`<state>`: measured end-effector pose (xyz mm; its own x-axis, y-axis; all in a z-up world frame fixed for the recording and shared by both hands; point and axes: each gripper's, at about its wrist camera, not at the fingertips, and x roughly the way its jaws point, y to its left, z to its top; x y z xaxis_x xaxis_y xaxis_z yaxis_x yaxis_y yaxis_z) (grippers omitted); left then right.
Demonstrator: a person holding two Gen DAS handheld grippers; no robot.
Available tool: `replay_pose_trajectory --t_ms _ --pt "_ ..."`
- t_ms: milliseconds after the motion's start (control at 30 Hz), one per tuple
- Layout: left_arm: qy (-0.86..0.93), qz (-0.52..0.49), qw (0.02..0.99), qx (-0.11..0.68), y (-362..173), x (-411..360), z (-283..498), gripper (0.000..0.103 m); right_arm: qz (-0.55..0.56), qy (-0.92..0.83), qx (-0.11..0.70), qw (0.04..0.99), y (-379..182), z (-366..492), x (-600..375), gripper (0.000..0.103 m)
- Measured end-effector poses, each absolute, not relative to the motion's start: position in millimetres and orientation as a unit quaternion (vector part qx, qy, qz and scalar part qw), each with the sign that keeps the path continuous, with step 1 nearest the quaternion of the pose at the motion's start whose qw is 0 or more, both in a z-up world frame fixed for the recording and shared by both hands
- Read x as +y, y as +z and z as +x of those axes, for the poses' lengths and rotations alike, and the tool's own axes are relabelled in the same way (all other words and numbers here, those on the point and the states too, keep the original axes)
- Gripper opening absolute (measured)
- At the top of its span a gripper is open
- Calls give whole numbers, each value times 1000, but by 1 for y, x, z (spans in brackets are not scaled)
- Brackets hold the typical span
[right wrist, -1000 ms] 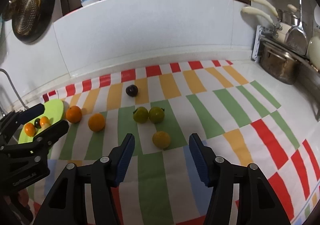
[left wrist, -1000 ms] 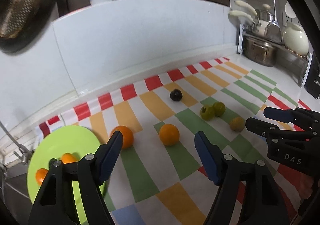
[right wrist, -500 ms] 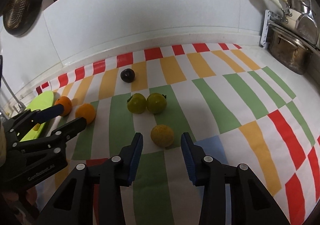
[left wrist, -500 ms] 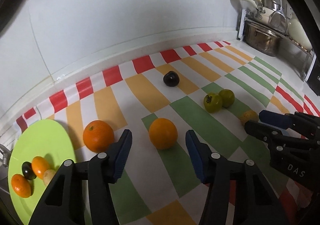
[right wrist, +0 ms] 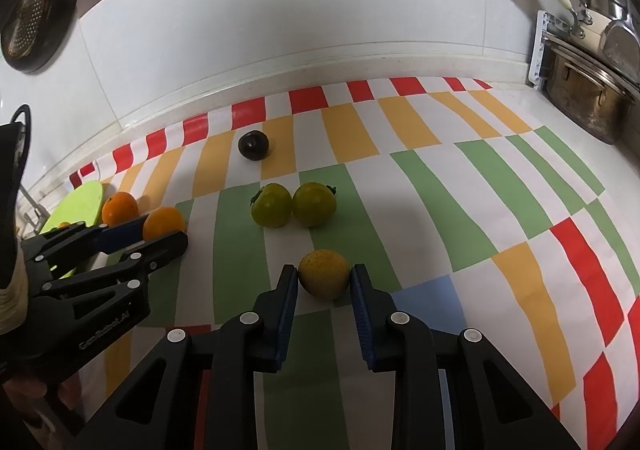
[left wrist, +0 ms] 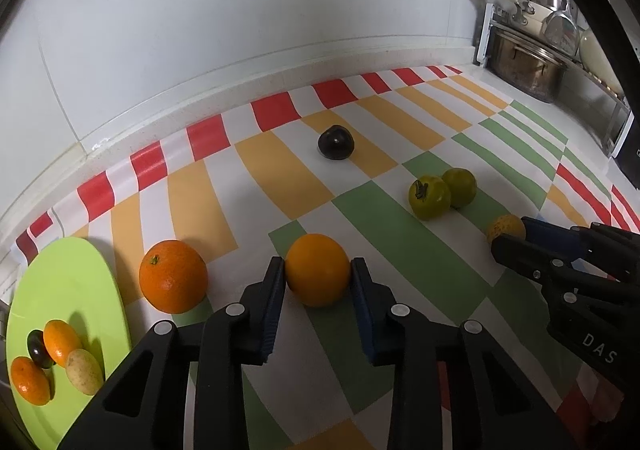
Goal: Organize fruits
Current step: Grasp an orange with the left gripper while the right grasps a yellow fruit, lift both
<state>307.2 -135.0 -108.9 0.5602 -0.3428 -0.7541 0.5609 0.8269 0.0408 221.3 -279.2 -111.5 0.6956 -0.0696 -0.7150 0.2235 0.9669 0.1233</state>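
Your left gripper (left wrist: pixel 318 270) closing on orange (left wrist: pixel 317 269) | right gripper (right wrist: pixel 324 277) clamped yellow fruit (right wrist: pixel 324 279) | plate (left wrist: pixel 76 282) lay left of both.

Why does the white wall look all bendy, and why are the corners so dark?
Left wrist view: the fisheye lens curves the white tiled wall and the striped tablecloth, and its round edge blackens the corners. Right wrist view: same bending and dark rim; fruit stays sharp, soft shadows sit beside the two green tomatoes, and the steel pot shines a bit.
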Motion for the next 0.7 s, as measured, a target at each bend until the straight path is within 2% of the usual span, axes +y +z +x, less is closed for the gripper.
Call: replay_pose_trajectory --t_ms 700 --pt "-233 94 907 337 -43 -94 252 32 66 -23 325 943 -55 194 -248 29"
